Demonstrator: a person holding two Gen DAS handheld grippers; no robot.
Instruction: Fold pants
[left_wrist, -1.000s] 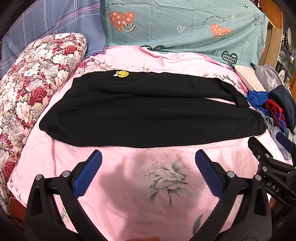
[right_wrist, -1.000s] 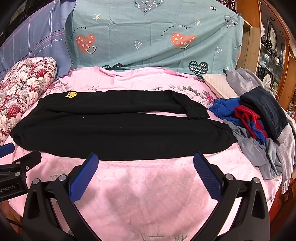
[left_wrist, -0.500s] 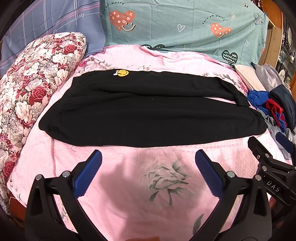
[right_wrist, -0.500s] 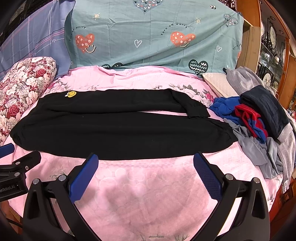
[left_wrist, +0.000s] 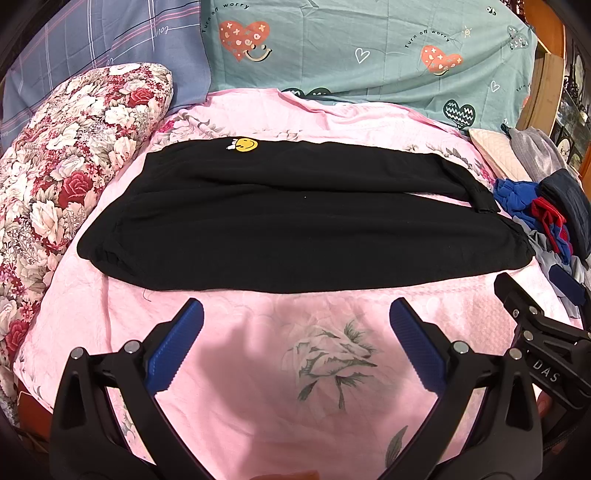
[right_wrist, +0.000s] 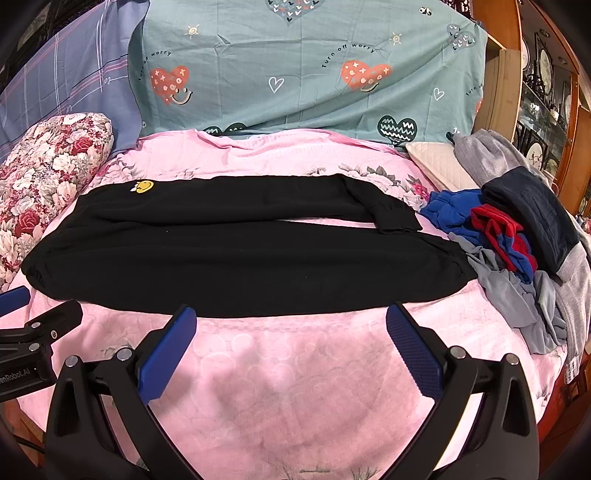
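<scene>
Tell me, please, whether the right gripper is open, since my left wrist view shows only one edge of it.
Observer: Yes, the right gripper is open, its blue pads spread wide with nothing between them.
Operator: Where are its fingertips relative to the pants?
Observer: They sit right at the near edge of the black pants, over the pink sheet. I cannot tell whether they touch the fabric.
Operator: How far does the clothes pile extend on the right?
Observer: The clothes pile has grey garments trailing down to the bed's near right edge, the part the right gripper hides from you.
</scene>
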